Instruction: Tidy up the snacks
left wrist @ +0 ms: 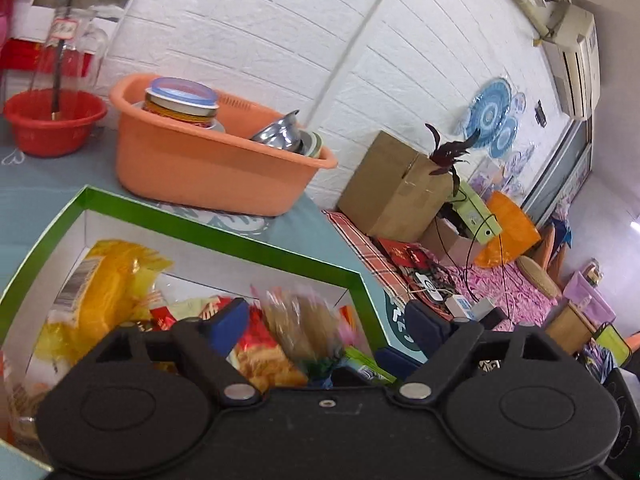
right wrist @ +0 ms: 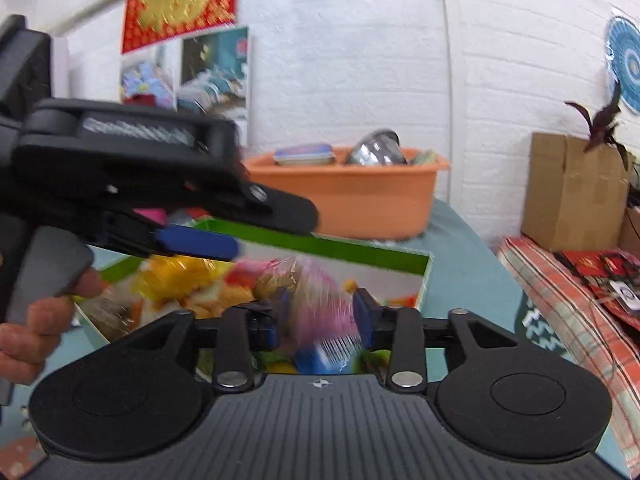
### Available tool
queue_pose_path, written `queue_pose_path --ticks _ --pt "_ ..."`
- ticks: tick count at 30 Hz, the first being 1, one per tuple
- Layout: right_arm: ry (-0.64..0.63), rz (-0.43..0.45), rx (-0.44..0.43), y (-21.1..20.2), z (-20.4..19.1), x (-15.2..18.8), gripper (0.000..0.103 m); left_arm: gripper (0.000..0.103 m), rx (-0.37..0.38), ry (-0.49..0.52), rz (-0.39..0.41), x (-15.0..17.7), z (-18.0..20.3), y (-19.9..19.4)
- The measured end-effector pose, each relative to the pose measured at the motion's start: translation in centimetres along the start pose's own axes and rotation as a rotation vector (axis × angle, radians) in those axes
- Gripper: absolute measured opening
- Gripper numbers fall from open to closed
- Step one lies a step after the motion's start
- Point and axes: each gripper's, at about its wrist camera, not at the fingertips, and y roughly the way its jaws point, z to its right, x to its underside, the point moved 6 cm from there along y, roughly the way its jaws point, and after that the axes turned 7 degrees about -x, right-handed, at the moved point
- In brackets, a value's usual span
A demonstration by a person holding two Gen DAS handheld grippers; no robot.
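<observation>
A green-rimmed white box (left wrist: 224,236) on the blue tablecloth holds several snack packets, among them a yellow bag (left wrist: 104,280). My left gripper (left wrist: 326,324) hangs over the box with its jaws wide apart. A blurred brown packet (left wrist: 296,320) lies loose between them, touching neither pad. In the right wrist view my right gripper (right wrist: 320,318) is over the same box (right wrist: 360,250). Its jaws are apart around a blurred pink and clear packet (right wrist: 320,304) that seems loose. The left gripper's blue finger (right wrist: 196,242) reaches in from the left, held by a hand (right wrist: 40,320).
An orange basin (left wrist: 208,172) with a lidded tin and steel bowls stands behind the box. A red bowl (left wrist: 52,120) sits at the far left. Right of the table's edge, a checked cloth (left wrist: 368,252) carries a cardboard box (left wrist: 392,188), a plant and cables.
</observation>
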Motion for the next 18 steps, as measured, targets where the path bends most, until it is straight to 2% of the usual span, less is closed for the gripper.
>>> queue_pose_path --ticks 1,2,5,10,13,18 --pt "0.004 -0.006 -0.01 -0.1 0.1 0.3 0.084 0.103 -0.004 0.003 0.0 0.2 -0.1 -0.3" --pt "0.009 -0.003 -0.016 -0.3 0.1 0.5 0.096 0.103 -0.011 0.006 0.004 0.2 -0.2 -0.6" --pt "0.004 0.009 -0.001 -1.4 -0.4 0.3 0.103 0.103 -0.011 0.014 0.013 0.4 -0.2 -2.3" --pt "0.031 0.081 -0.057 -4.9 -2.3 -1.1 0.103 0.103 -0.015 -0.007 0.045 0.8 0.0 -6.9" --pt "0.051 0.1 -0.107 -6.7 -4.1 -1.4 0.103 0.103 -0.09 -0.005 0.069 2.0 -0.6 -10.3" --pt "0.06 0.066 -0.183 -8.0 -7.7 0.1 0.103 0.103 -0.182 -0.033 0.091 5.1 -3.9 -15.7"
